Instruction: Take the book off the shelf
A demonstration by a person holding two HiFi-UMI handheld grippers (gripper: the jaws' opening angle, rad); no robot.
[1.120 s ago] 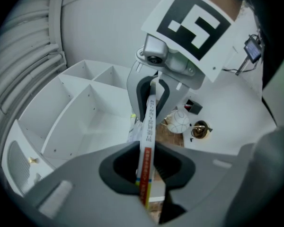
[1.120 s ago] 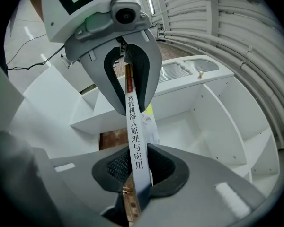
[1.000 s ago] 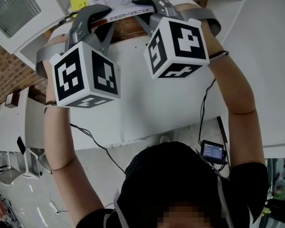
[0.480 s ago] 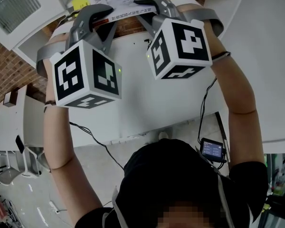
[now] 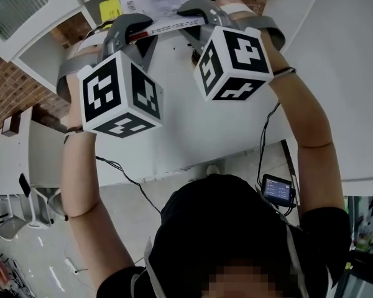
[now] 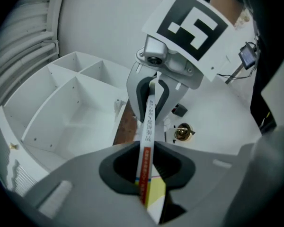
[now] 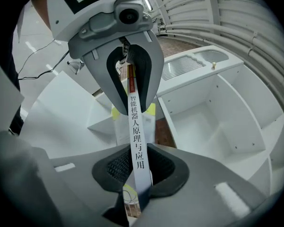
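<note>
A thin book with a white spine printed in black and red, and a yellow corner on its cover (image 5: 163, 5), hangs in the air between my two grippers, in front of the white shelf (image 5: 42, 39). My left gripper (image 5: 134, 32) is shut on one end of the book's spine (image 6: 147, 145). My right gripper (image 5: 196, 12) is shut on the other end (image 7: 134, 136). The two grippers face each other: the right one (image 6: 154, 91) shows in the left gripper view and the left one (image 7: 130, 74) in the right gripper view. Empty shelf compartments (image 6: 66, 112) (image 7: 217, 117) lie behind.
Below the book a white table (image 5: 193, 135) carries a small brass object (image 6: 182, 132) and cables. A small lit screen (image 5: 278, 192) hangs by the person's right arm. The brick floor (image 5: 12, 85) shows at the left, with a white desk and chairs.
Both grippers have come down a little together with the book held between them. More of the book's cover shows at the top of the head view.
</note>
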